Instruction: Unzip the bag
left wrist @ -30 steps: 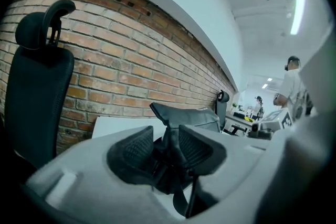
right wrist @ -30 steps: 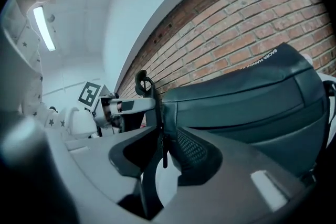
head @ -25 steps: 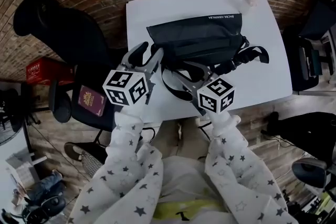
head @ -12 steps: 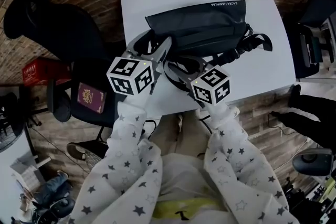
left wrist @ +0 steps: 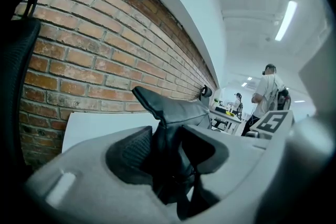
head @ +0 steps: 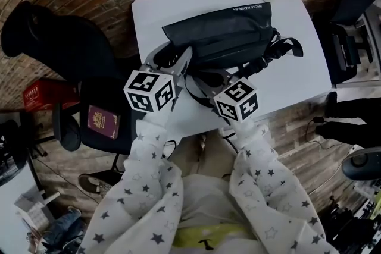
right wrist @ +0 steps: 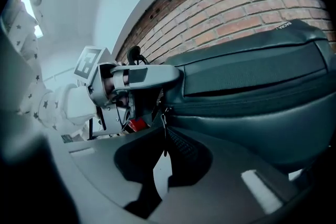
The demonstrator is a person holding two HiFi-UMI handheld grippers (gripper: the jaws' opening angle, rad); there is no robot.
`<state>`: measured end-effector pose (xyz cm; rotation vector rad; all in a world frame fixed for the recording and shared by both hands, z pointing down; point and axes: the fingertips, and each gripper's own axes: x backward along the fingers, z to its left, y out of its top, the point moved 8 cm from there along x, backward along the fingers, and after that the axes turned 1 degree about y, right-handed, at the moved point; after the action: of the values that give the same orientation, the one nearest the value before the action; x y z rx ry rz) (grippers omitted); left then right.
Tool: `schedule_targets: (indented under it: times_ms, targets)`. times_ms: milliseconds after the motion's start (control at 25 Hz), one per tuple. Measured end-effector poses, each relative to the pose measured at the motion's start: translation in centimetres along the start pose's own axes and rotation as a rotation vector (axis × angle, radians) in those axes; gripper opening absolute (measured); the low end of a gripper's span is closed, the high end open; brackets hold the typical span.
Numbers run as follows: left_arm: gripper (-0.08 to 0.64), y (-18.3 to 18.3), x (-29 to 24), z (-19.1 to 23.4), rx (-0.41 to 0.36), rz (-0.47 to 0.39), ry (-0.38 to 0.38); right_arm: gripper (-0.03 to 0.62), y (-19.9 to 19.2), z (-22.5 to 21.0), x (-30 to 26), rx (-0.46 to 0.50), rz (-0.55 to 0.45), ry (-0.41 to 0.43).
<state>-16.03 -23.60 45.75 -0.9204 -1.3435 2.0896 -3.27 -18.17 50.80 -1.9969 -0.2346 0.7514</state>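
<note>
Bag (head: 223, 33), ahead of both claws: black. Zip pull (right wrist: 164, 134), at the right claw (head: 208, 75): dark. Table (head: 297, 68), beneath the claws: white. Left claw (head: 174, 55) and right claw: grey, each with a cube of black-and-white square markers. Sleeves (head: 149, 187), behind the claws: white, dark star pattern. Wall (left wrist: 94, 60), beyond the bag: red-brown brick. Booklet (head: 103, 119), left of the left claw: dark red, gold emblem.

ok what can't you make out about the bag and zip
Zipper track: right gripper view, dark on dark; open or closed unclear.
Zipper pull: head view, hidden by the right gripper, whose jaws just closed on it.
Corner of the bag: head view, covered by the left gripper, just closed on it.
</note>
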Motion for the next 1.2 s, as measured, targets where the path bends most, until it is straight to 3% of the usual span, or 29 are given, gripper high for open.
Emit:
schedule_targets:
  times_ms: [360, 680, 1200]
  targets:
    - [0.168, 0.0, -0.4, -0.6, -0.025, -0.008, -0.011, 0.018, 0.3, -0.5, 1.2, -0.054, -0.009, 0.020]
    - [0.158, 0.0, -0.1, -0.4, -0.043, -0.004, -0.004, 0.017, 0.6, -1.1, 1.6, -0.021, 0.016, 0.003]
    - [0.156, 0.0, -0.2, -0.9, -0.059, 0.004, 0.072, 0.018, 1.3, -3.2, 2.5, 0.058, 0.080, 0.015]
